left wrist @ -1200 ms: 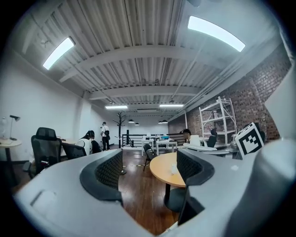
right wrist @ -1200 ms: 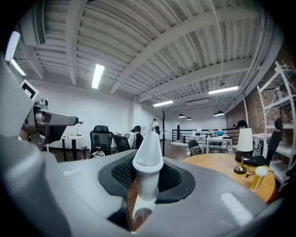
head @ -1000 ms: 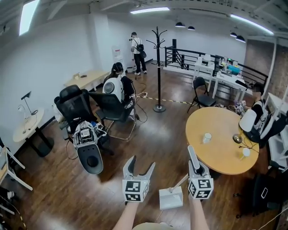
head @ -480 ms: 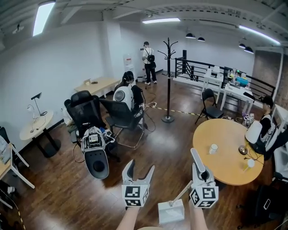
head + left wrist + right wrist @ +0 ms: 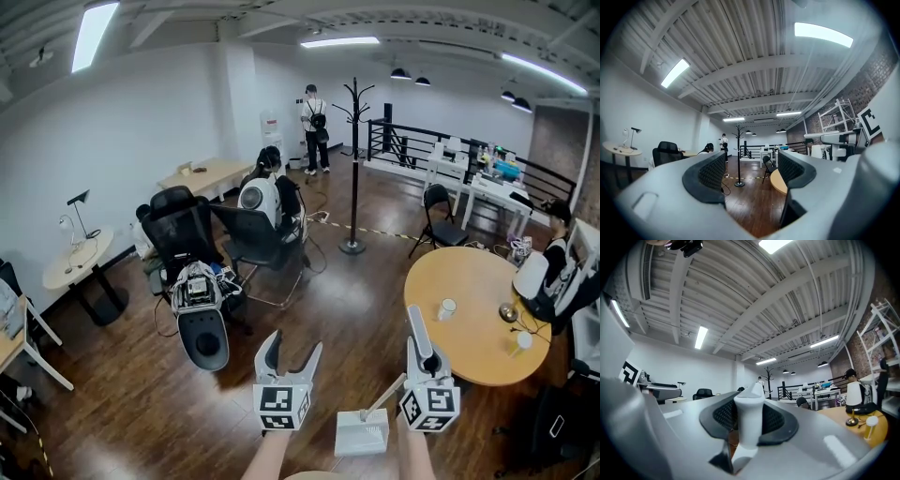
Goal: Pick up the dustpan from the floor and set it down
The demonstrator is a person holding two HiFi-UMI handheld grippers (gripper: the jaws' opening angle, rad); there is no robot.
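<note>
A white dustpan (image 5: 364, 433) hangs above the wooden floor between my two grippers, low in the head view. Its thin handle (image 5: 386, 396) slants up to my right gripper (image 5: 418, 328), which is shut on it. In the right gripper view the white handle end (image 5: 750, 420) stands clamped between the black pads of the right gripper (image 5: 749, 416). My left gripper (image 5: 293, 342) is held level to the left of the dustpan and apart from it. Its jaws have just been closing, and they stand open with nothing between them, as the left gripper (image 5: 750, 164) view also shows.
A round wooden table (image 5: 469, 319) with cups and a small lamp stands close on the right. Black office chairs (image 5: 183, 234) and a grey device (image 5: 202, 333) are ahead on the left, with a seated person (image 5: 262, 192). A coat stand (image 5: 354, 159) rises mid-room. Another person (image 5: 314, 127) stands far back.
The head view has lifted and shifted, so the room sits differently in the picture. The right gripper has moved slightly right with the dustpan still hanging from it. The left gripper stays open.
</note>
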